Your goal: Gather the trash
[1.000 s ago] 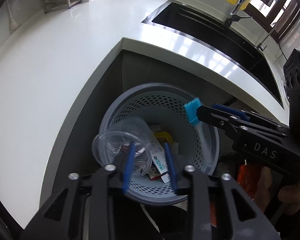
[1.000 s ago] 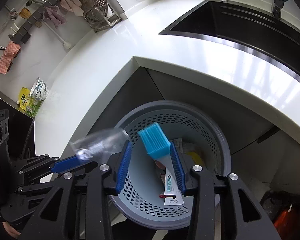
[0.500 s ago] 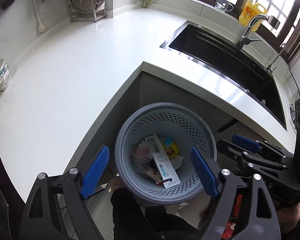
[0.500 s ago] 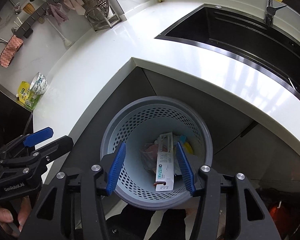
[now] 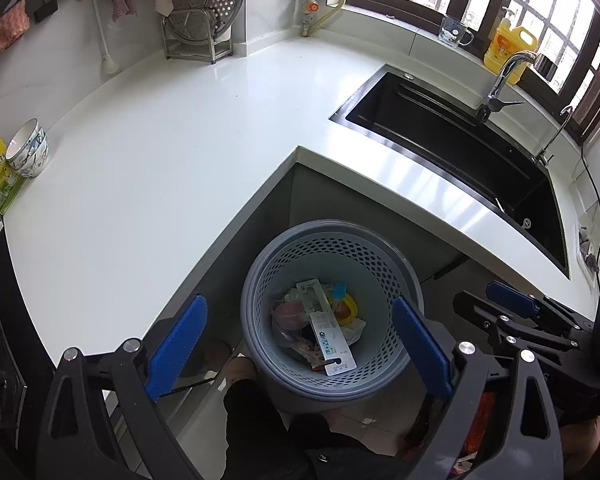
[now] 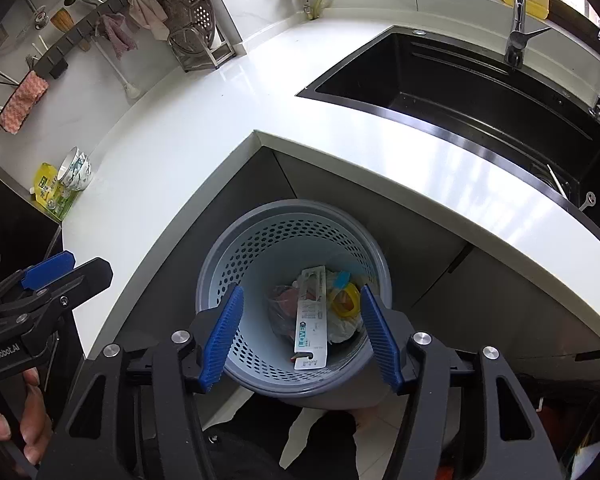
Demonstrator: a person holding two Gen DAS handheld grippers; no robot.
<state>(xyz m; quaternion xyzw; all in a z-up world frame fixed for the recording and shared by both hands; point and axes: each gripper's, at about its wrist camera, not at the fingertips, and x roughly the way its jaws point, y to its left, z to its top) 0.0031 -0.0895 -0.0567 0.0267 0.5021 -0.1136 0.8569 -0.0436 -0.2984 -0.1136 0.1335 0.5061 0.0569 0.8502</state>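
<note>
Your right gripper (image 6: 300, 334) hangs over the grey perforated bin (image 6: 260, 248) with its blue fingers (image 6: 223, 336) spread apart and nothing between them. Inside the bin you see a long white package (image 6: 310, 330), a yellow ring (image 6: 346, 300) and crumpled wrappers (image 6: 282, 304). Your left gripper (image 6: 48, 270) sits off to the side by the white counter (image 6: 188, 136)

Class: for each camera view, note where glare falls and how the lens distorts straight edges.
Left wrist view: window glare streaks the counter beside the sink; counter edges bow strongly. Right wrist view: similar glare on the counter; the sink rim curves, corners vignette black.
</note>
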